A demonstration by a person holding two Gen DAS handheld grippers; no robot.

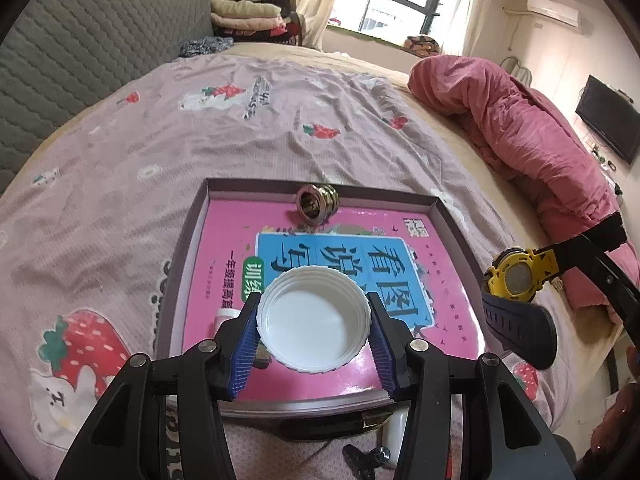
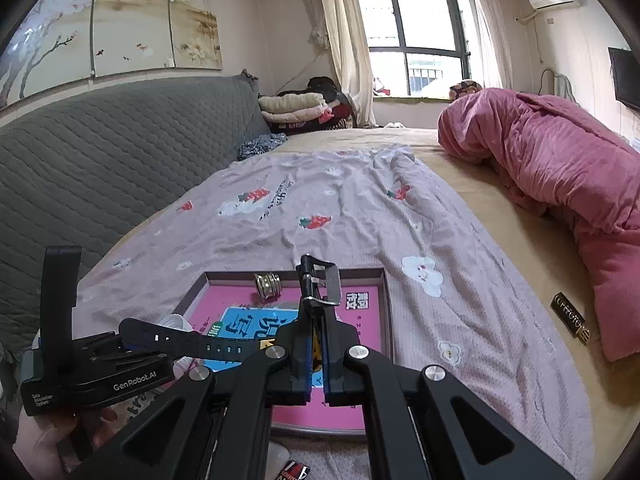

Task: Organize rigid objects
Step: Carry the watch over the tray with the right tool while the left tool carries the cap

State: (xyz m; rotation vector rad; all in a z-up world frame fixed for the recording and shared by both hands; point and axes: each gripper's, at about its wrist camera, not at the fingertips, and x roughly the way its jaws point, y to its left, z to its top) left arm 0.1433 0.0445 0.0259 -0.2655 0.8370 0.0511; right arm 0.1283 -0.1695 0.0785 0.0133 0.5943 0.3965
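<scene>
White plastic lid [image 1: 313, 317]: held open side up between the blue pads [image 1: 245, 344] of the left gripper [image 1: 314, 338], jaws partly open and pressing on its ribbed rim, above the near half of the tray [image 1: 450, 216].

Yellow watch [image 1: 518, 278]: clamped in the right gripper [image 2: 316, 354], jaws fully closed on it at the case. One black strap [image 2: 188, 340] hangs out to the left and the buckle end [image 2: 320, 284] stands up ahead of the fingertips. The watch sits over the tray's right edge in the left wrist view.

Metal threaded fitting [image 1: 316, 202]: lies on its side inside the tray, touching the far wall.

Tray: shallow, grey-rimmed, with a pink printed book cover [image 1: 224, 248] as its floor. It rests on a strawberry-print sheet [image 1: 120, 184] spread over the bed. A pink quilt [image 2: 560, 184] lies bunched well to the right.
</scene>
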